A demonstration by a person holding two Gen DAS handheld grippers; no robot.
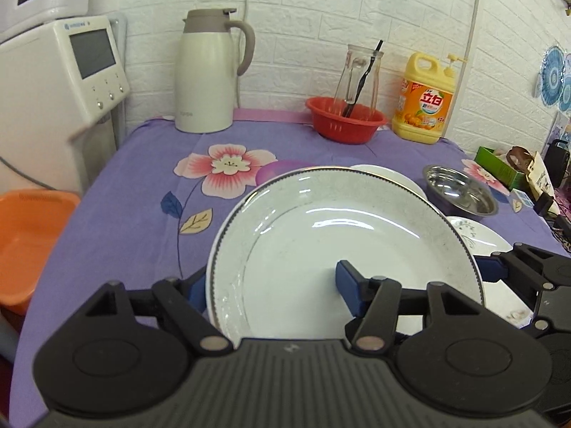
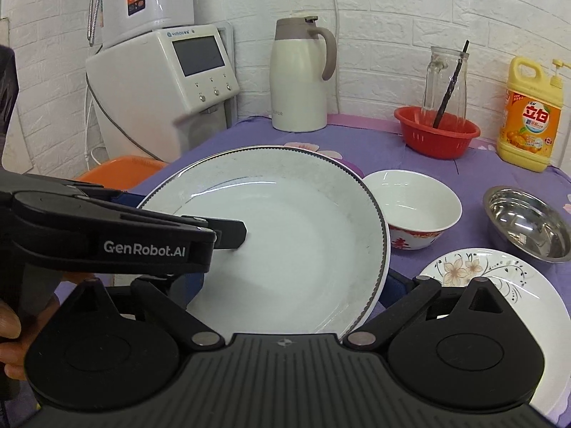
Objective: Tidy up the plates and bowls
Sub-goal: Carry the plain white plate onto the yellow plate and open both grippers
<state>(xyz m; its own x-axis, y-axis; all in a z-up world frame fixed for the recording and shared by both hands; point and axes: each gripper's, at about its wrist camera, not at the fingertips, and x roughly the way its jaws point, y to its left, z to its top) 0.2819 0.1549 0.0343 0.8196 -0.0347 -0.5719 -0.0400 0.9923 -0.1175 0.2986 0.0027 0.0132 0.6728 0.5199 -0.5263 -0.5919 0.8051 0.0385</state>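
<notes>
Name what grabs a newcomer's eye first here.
A big white plate fills both views, held above the purple floral tablecloth with the left gripper clamped on its rim. Behind it, a red basket and a yellow detergent bottle stand out against the white brick wall.

White, dark-rimmed plate [image 1: 342, 246]; purple floral tablecloth [image 1: 135, 199]

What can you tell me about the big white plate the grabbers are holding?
The big white plate is round and deep, glossy like ceramic, with a speckled grey band and a thin dark beaded edge. It looks empty. It is held tilted above the purple tablecloth. The left gripper has its jaws clamped over the rim, one inside the plate. The right gripper straddles the near edge; its grip is unclear.
</notes>
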